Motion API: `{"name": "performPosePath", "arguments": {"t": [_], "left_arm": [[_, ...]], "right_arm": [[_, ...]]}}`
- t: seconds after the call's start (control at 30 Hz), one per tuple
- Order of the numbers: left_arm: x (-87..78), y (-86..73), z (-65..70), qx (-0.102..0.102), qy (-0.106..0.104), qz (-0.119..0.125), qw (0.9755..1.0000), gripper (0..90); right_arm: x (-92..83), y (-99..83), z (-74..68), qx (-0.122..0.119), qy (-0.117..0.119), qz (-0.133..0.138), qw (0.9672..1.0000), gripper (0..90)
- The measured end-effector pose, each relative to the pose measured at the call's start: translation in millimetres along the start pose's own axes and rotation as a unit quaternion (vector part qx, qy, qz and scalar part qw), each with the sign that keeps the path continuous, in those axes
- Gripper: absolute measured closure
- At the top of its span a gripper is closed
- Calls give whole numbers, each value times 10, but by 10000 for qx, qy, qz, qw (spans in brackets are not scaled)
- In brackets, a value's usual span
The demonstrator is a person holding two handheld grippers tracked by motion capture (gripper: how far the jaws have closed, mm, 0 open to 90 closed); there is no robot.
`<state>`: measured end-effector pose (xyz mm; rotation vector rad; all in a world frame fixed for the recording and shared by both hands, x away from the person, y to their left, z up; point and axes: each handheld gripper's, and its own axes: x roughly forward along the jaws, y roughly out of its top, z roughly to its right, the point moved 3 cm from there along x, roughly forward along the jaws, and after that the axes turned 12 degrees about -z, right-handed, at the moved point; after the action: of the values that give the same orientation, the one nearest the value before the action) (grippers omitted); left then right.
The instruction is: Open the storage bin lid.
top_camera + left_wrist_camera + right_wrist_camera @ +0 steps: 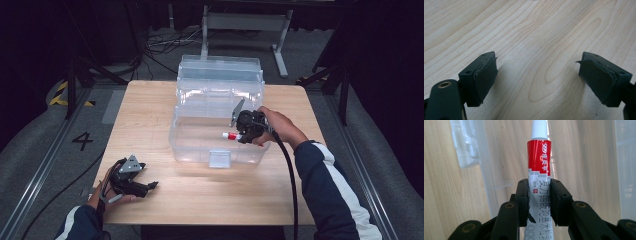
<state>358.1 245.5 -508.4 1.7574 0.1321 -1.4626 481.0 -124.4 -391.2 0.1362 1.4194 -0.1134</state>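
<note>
High view: the right gripper (239, 136) is positioned over the open clear plastic box (197, 145), which stands at the middle of the desk (150, 110). This gripper pinches a red-and-white tube (231, 136), whose white cap points left over the box interior, inside the right wall and above the near wall with its latch tab (220, 158). The box lid (220, 70) stands open at the far side, reaching to the far desk edge.

Right gripper view: both pads press on the white printed section of the tube (539, 182); the red band and cap project beyond the fingertips, with clear box walls on either side.

Left gripper (142, 186): it rests at the near left corner of the desk, close to the near edge, well apart from the box. Left gripper view: the jaws are spread wide over bare wood, nothing between them. Open desk surface lies between the left gripper and the box, and to the left of the box.
</note>
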Motion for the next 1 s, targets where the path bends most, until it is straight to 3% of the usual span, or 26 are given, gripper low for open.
{"name": "performPosePath", "arguments": {"t": [1.0], "left_arm": [[0,1,-1,3,-1,-1,10000,153]], "right_arm": [[303,-49,-19,-22,122,-243,9996,708]]}}
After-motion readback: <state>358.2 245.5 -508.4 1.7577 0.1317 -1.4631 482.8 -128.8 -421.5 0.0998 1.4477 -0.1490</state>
